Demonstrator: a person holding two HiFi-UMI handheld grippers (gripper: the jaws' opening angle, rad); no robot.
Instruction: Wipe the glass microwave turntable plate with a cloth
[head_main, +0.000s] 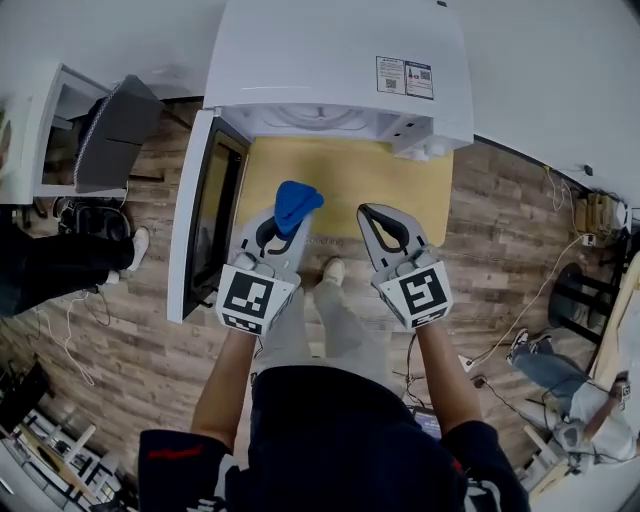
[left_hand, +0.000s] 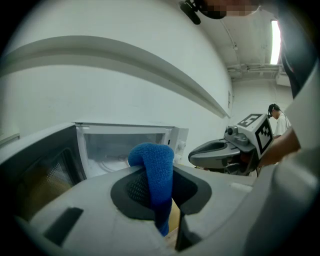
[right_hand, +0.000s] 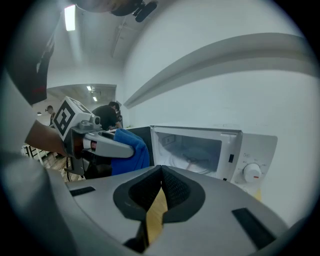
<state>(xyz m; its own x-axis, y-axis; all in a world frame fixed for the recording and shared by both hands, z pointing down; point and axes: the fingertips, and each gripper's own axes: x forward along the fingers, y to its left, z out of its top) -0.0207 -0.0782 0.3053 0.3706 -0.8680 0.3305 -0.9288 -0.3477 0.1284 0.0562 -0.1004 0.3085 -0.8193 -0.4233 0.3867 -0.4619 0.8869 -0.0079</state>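
Observation:
A white microwave (head_main: 330, 60) stands on a pale yellow tabletop (head_main: 400, 190) with its door (head_main: 205, 210) swung open to the left. Through the opening, the glass turntable plate (right_hand: 185, 162) shows faintly on the cavity floor. My left gripper (head_main: 280, 228) is shut on a blue cloth (head_main: 296, 203), which bulges above the jaws and hangs down between them (left_hand: 155, 165). My right gripper (head_main: 372, 212) is beside it, shut with nothing in it (right_hand: 161, 170). Both grippers are held in front of the microwave opening, short of it.
The microwave's control knob (right_hand: 251, 172) is right of the cavity. A white shelf unit (head_main: 60, 130) stands at the left on the wooden floor. Cables run across the floor at right (head_main: 530, 310), near a seated person (head_main: 570, 390). Another person stands in the background (right_hand: 107, 112).

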